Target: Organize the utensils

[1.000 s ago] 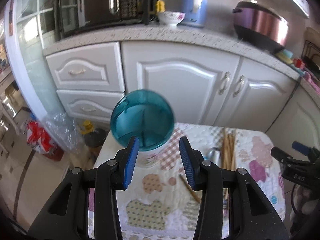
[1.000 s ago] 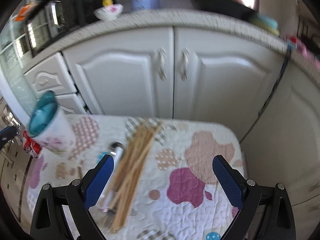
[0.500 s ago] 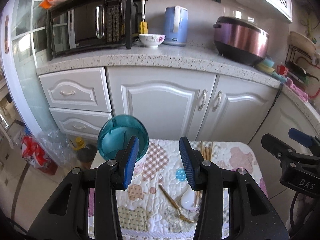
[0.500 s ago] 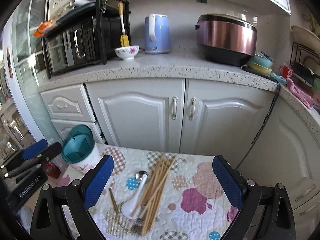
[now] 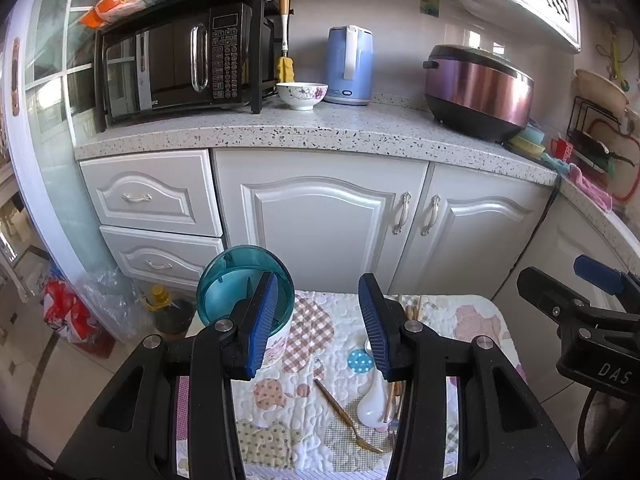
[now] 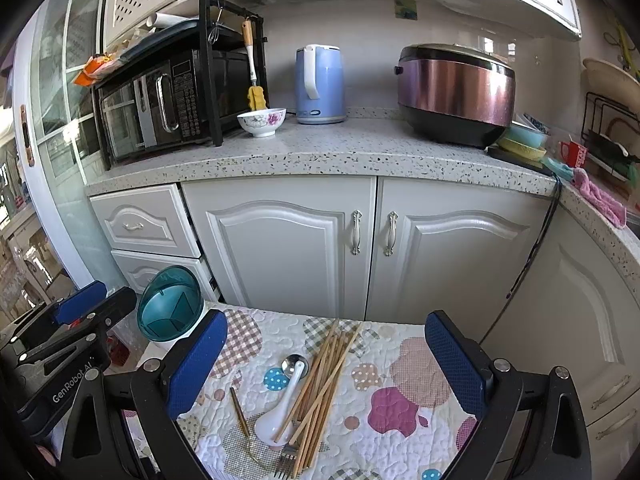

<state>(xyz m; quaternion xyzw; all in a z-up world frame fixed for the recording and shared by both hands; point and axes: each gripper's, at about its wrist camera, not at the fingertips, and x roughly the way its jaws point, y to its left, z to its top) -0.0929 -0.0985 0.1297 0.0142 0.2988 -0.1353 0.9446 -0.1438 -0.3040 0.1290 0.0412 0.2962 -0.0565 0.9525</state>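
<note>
Left claw: the left claw (image 5: 318, 320) hangs above the near left part of the surface, half open, and holds nothing; its left pad covers part of the holder in the left wrist view.
Right claw: the right claw (image 6: 326, 364) is wide open and empty, above the utensils.
Holder: the teal-rimmed holder (image 6: 170, 309) stands upright at the far left corner of the quilted surface (image 6: 404, 368); inside I see dividers, and no utensil in it.
Utensils: the chopsticks (image 6: 322, 376) lie in a loose bundle in the middle, pointing away from the camera. The white spoon (image 6: 280, 412) lies just beside them on the left, touching some sticks. A metal spoon (image 6: 295, 362) is at the top of the white spoon's handle. The thin gold fork (image 6: 240, 416) lies apart on the left, and a steel fork (image 6: 285, 464) shows at the near end of the bundle.
Step in hand: I judge that nothing is sorted yet and the first pick is being chosen.
How to do it well: it seems better to take the chopsticks across the bundle, near its middle, so they do not spread like a fan; the white spoon should be taken at its handle.
Edges: the holder is very near the left edge, so a push from the right could tip it off.
Open room: the right part of the surface has free cloth for approach; the cabinet doors (image 6: 360, 248) stand close behind the far edge.
</note>
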